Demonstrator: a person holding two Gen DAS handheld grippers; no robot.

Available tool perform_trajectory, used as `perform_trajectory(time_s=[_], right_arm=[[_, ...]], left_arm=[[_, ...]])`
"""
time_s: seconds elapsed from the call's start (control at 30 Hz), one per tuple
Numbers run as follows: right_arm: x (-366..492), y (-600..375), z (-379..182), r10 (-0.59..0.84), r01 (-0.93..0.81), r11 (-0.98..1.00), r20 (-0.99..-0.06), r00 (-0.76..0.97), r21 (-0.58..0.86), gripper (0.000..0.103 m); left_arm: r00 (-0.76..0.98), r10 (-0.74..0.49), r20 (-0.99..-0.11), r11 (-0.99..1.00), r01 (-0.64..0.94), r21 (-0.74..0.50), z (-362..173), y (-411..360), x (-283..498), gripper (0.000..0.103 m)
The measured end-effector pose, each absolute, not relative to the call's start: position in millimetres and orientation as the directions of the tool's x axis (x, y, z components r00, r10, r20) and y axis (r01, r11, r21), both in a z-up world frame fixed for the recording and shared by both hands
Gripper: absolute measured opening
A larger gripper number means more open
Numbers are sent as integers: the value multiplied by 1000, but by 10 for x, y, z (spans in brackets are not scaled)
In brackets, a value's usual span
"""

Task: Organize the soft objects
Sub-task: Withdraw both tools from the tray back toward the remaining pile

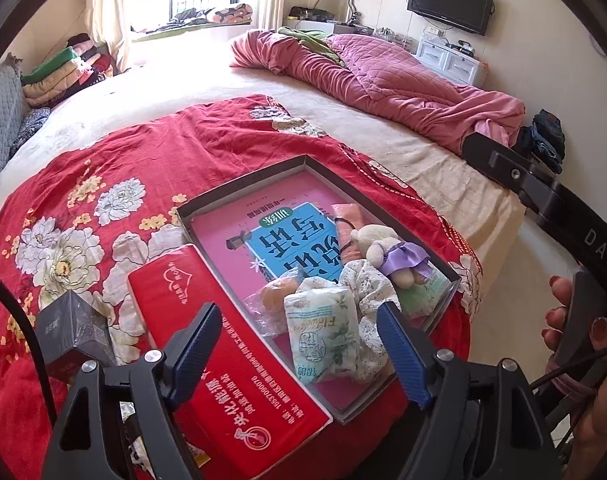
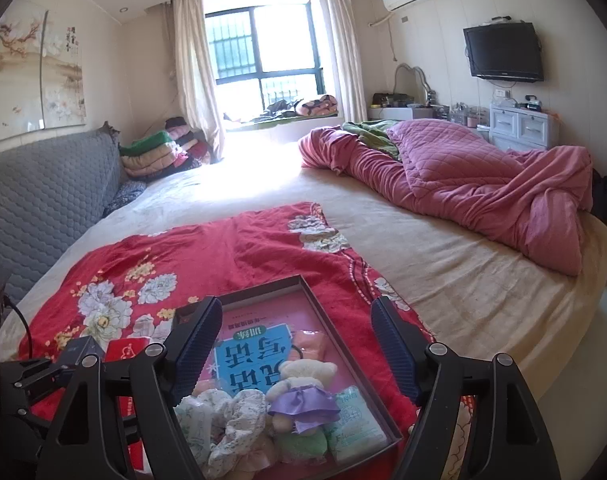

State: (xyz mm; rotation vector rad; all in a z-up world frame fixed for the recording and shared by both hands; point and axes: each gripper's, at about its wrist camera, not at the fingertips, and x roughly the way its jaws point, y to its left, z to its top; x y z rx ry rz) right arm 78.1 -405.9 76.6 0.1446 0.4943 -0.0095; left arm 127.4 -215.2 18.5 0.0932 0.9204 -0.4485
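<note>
Soft toys [image 1: 391, 254], tissue packs [image 1: 323, 336] and floral cloth [image 2: 231, 424] gathered in tray [image 1: 239, 184] on bed for tidiness, left claw [image 1: 303, 344] and right claw [image 2: 295, 344] both released, grasping nothing.

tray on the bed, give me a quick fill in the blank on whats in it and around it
1. The bear in the tray wears a ____ skirt.
2. The tray lies on a ____ floral blanket.
3. Both grippers, left and right, hold ____.
4. The box beside the tray is ____.

Missing: purple; red; nothing; red
</note>
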Motion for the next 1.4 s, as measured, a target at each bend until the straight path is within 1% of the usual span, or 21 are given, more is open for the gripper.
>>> perform_trajectory(time_s=[0.37,0.5,0.67,0.87,1.2,1.4], right_arm=[[578,-3500,1107,127,-89,990,-416,901,112,79],[543,-3289,1176,167,-132,985,-419,893,110,79],[477,-3001,1207,218,-193,976,-438,872,100,79],[396,-2625,1212,259,-267,962,-461,849,48,79],[335,-2207,1132,310,-353,936,-504,806,12,79],[342,-2027,994,325,-389,921,-554,766,2,79]], left_arm=[[563,-289,-774,935,340,-102,387,-1624,1099,80],[575,-267,-774,944,316,-91,440,-1431,1027,80],[589,-254,-767,954,281,-101,491,-1149,940,80],[596,-225,-771,968,228,-106,468,-818,870,80],[581,-181,-794,981,159,-107,311,-381,796,80],[550,-167,-818,985,122,-119,129,-167,799,80]])
